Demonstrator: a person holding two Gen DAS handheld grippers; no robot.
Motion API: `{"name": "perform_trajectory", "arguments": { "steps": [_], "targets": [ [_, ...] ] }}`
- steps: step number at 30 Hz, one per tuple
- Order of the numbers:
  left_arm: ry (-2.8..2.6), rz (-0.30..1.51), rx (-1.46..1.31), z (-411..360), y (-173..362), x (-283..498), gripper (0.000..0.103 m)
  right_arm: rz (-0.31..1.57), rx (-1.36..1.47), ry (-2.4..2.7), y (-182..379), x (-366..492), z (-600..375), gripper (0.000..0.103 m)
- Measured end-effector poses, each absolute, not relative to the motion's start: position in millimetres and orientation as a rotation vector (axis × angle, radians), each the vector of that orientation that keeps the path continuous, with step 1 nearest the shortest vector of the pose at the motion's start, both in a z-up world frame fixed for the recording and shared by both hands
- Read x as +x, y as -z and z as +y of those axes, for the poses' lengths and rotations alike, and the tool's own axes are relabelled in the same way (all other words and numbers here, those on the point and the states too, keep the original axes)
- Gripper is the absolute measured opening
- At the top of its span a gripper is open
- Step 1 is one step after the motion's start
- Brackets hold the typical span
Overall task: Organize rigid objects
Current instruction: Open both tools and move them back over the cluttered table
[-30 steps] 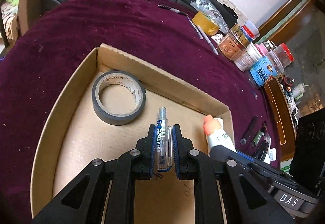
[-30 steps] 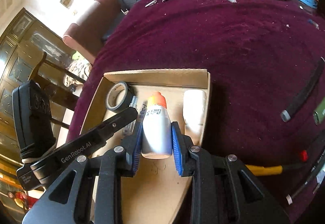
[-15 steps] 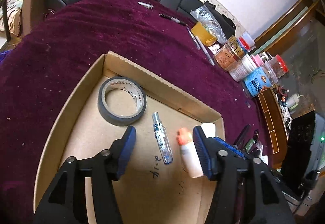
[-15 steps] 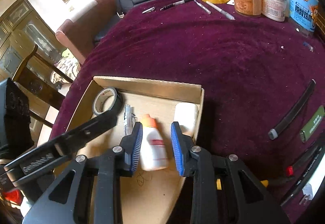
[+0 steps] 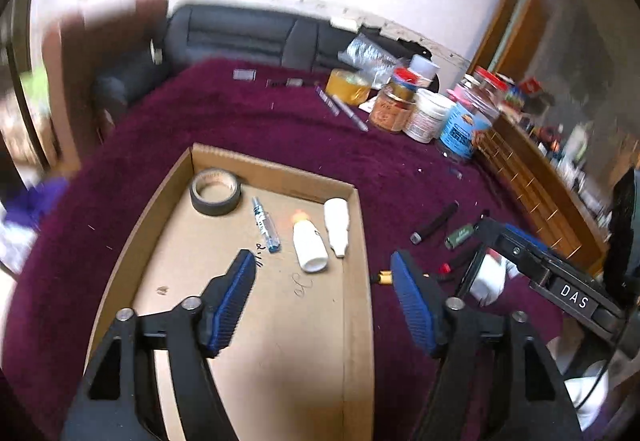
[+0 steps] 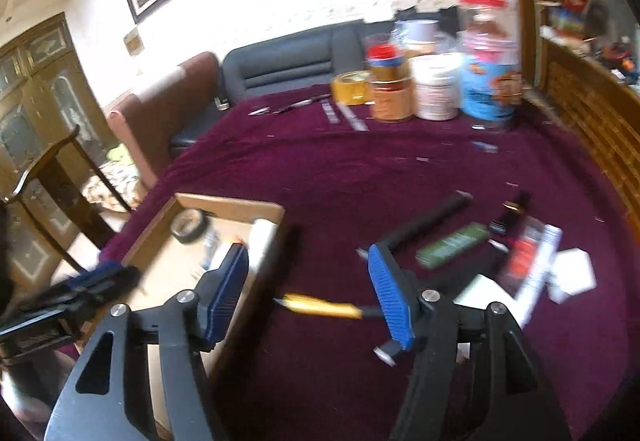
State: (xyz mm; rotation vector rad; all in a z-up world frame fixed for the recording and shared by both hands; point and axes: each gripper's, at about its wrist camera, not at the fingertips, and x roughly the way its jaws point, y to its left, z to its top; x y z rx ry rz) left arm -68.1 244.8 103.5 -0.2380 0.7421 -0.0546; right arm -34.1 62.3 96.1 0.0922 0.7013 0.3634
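Inside the cardboard tray lie the tape roll, clear pen and orange-capped bottle (all flat). Left gripper hangs above, jaws just spreading, nothing between; right gripper likewise widening, empty, over the maroon cloth.

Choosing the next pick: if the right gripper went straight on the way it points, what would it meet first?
Probably the yellow-handled tool lying on the maroon cloth between the open right gripper's fingers; blur leaves depth uncertain.

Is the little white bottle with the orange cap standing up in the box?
No, the white bottle lies on its side on the floor of the cardboard box.
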Motion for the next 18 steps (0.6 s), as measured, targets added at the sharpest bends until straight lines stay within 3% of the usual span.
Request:
{"name": "perform_trajectory", "arguments": {
  "steps": [2, 5, 18],
  "targets": [
    [0.0, 0.683, -0.153, 217, -110, -91, 0.069, 0.692, 0.1, -0.326, -89, -52, 38, 0.065],
    [-0.072, 0.638, -0.075, 188, -112, -112, 0.08, 0.696, 0.138, -0.265, -77, -68, 5, 0.065],
    [-0.056, 0.686, 0.067, 124, -106, -139, 0.08, 0.676, 0.266, -0.073, -64, -99, -111, 0.065]
  ]
}}
